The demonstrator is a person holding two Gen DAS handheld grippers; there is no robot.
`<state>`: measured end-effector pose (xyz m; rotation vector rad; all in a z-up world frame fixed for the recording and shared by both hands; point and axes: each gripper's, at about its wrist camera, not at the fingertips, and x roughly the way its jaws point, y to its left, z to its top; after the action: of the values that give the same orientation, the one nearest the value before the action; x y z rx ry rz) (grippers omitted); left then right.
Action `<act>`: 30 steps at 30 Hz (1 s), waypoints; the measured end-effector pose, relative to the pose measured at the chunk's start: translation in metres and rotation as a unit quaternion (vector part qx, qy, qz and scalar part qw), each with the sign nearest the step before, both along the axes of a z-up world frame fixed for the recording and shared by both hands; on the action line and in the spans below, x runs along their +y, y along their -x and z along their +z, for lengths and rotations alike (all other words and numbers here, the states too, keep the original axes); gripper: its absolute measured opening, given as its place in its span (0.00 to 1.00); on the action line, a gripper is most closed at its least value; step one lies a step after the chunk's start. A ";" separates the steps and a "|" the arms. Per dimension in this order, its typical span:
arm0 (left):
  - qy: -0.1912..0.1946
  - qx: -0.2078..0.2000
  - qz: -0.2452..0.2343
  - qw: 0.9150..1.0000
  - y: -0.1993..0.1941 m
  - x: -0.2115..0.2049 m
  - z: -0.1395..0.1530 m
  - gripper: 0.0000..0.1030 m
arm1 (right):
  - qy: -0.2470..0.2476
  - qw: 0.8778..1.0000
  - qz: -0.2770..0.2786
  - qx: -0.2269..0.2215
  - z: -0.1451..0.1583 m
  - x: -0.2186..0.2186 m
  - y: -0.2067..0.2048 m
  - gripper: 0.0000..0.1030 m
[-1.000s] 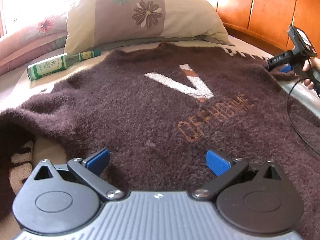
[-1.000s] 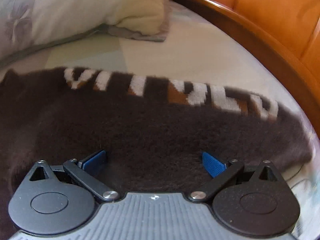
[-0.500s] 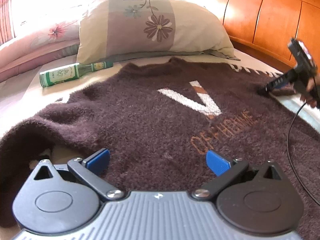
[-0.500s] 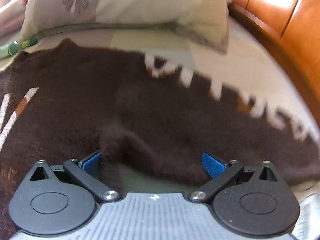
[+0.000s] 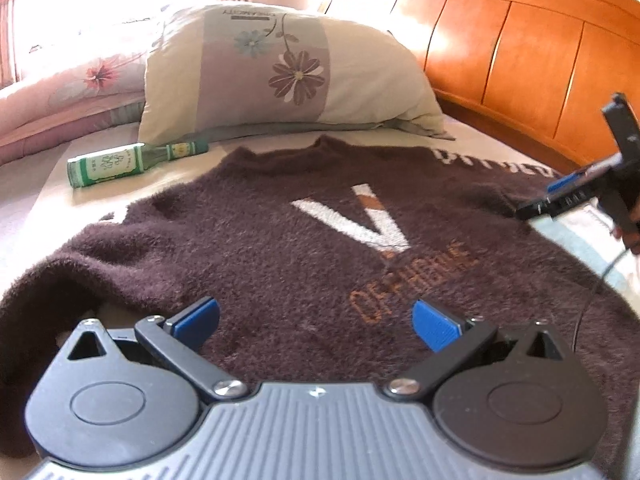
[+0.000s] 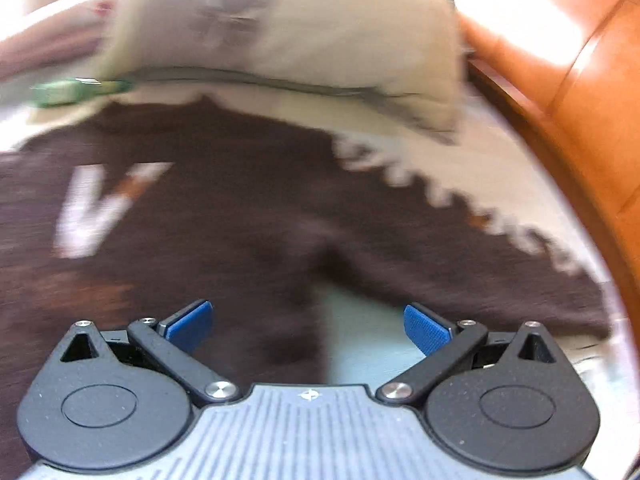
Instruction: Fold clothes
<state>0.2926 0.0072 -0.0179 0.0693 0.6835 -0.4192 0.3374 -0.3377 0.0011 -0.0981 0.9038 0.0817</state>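
Note:
A fuzzy dark brown sweater (image 5: pixel 304 248) with a white V and orange lettering lies spread flat on the bed, neck toward the pillow. My left gripper (image 5: pixel 316 320) is open and empty, just above the sweater's lower front. My right gripper (image 6: pixel 308 326) is open and empty, hovering at the sweater's right side by the armpit, where the patterned sleeve (image 6: pixel 460 208) runs off to the right. The right gripper also shows in the left wrist view (image 5: pixel 560 196) at the far right. The right wrist view is blurred.
A floral pillow (image 5: pixel 288 72) lies behind the sweater's neck. A green bottle (image 5: pixel 128 160) lies on the bed at the back left. The orange wooden headboard (image 5: pixel 520 60) curves along the right. A pink quilt (image 5: pixel 72 92) sits far left.
Both grippers have pulled back and risen, so more of the sweater shows. The right gripper has swung left from the patterned sleeve toward the armpit. Both stay open.

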 end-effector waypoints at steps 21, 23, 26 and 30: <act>-0.004 0.008 -0.043 0.999 0.017 -0.021 0.007 0.99 | -0.025 0.997 0.070 0.011 -0.055 0.117 0.139 1.00; -0.005 0.009 -0.055 0.998 0.019 -0.026 0.005 0.99 | -0.042 0.999 0.034 -0.005 -0.057 0.114 0.149 1.00; 0.005 0.023 -0.071 0.997 0.019 -0.035 -0.002 0.99 | -0.040 0.999 0.018 -0.015 -0.059 0.115 0.151 1.00; 0.054 0.088 -0.094 0.990 0.011 -0.040 -0.025 0.99 | -0.040 0.999 0.012 -0.012 -0.059 0.115 0.148 1.00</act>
<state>0.2821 -0.0328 -0.0425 -0.0056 0.8308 -0.6482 0.1889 -0.2226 -0.0576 -0.0366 0.8736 0.1390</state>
